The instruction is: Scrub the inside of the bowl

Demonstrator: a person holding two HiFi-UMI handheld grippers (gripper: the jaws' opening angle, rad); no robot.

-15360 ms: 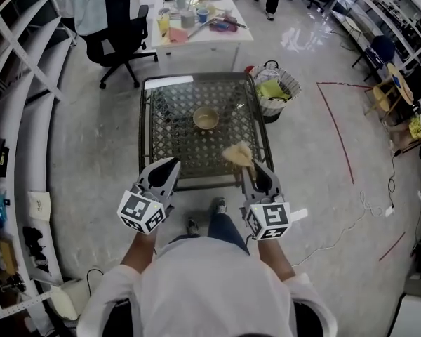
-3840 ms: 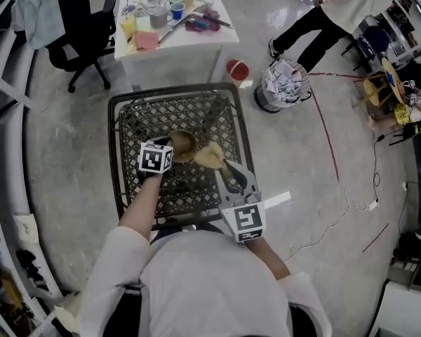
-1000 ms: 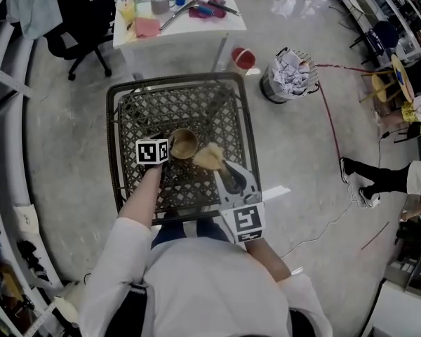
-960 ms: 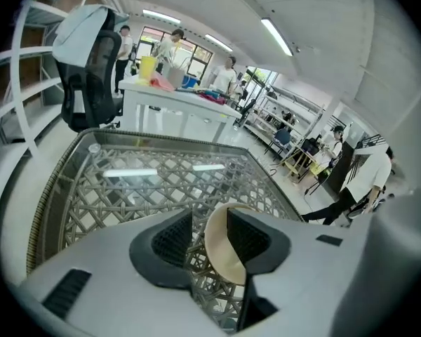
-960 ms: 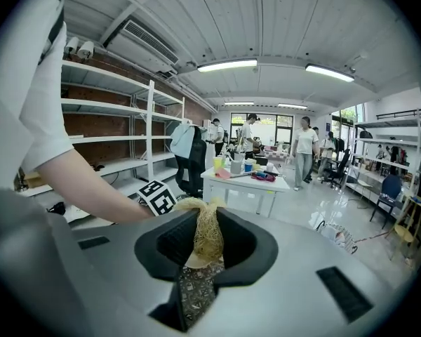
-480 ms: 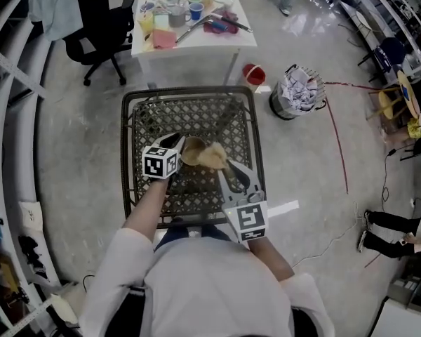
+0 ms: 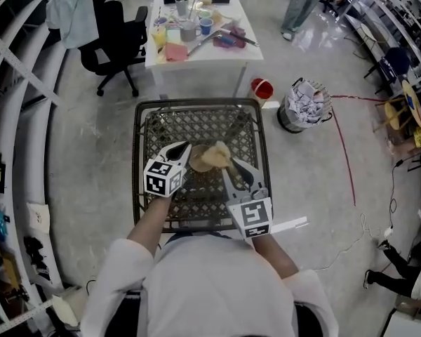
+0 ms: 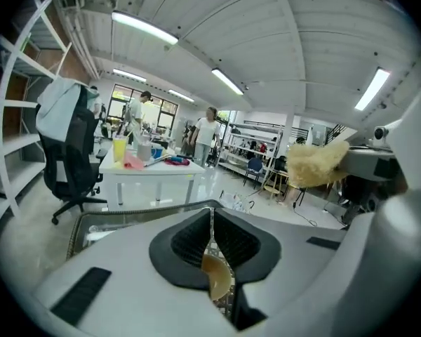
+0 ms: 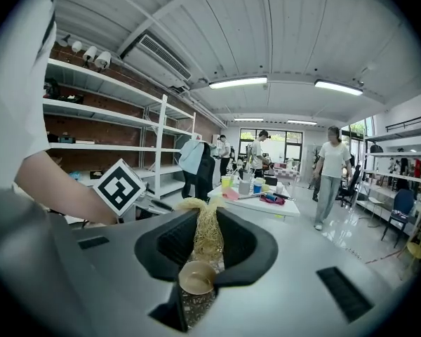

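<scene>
1. Lattice tabletop [image 7: 170, 126], dark frame.
2. White table [image 7: 196, 53] beyond it, crowded with cups and clutter.
3. Black chair [image 7: 119, 37] left of that table, with a pale cloth [image 7: 74, 12] over its back.
4. Red bucket [image 7: 262, 88] on the floor.
5. Wire bin [image 7: 291, 121] near the bucket, full of crumpled paper [image 7: 309, 93].
6. Red floor line [image 7: 345, 153] right of the bin.
7. Shelves [image 7: 17, 118] along the left.

Scrubber [image 7: 216, 154] over bowl [image 7: 196, 163] on table [image 7: 195, 104]; wastebasket [image 7: 306, 104] right.

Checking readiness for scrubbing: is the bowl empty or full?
Empty: in the right gripper view the bowl shows only a bare tan inside.
</scene>
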